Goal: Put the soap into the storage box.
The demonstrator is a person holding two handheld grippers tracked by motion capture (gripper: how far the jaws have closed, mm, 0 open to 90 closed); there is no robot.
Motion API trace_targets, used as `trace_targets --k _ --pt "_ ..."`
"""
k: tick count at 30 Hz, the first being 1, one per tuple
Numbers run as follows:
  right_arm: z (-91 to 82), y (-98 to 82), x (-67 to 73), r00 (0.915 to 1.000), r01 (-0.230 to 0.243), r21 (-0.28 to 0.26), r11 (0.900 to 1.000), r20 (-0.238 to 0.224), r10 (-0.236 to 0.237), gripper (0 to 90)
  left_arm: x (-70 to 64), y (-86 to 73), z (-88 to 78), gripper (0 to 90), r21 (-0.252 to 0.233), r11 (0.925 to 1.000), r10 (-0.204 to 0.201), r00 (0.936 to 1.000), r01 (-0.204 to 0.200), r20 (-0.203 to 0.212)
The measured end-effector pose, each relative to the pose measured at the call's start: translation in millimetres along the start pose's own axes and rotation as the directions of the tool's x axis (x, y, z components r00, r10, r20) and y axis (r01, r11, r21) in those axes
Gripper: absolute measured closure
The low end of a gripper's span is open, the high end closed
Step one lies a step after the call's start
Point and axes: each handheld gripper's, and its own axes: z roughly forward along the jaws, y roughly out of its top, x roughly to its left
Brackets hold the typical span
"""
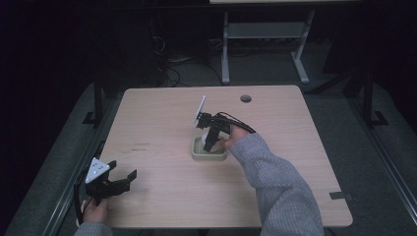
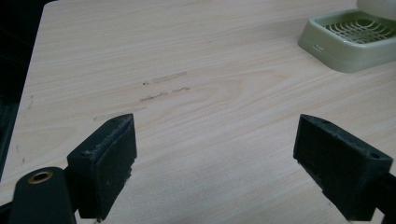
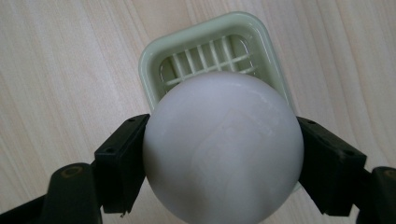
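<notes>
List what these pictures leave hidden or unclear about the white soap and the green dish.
- Whether the white soap rests on the green dish or hangs above it: the right gripper view looks straight down, and in the high view the right gripper and hand cover it.
- The dish's near grid: hidden under the soap in the right gripper view.
- The dish's far side: cut off by the frame edge in the left gripper view.
</notes>
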Motion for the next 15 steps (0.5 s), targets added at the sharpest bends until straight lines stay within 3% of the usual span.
trace_targets --k 15 --pt "12.2 5.9 -2.6 0.9998 0.004 0.026 1.0 0.022 -0.005 23.3 0.4 -0.2 0.4 12.8 -0.001 1.0 -0.003 1.0 0.003 0.004"
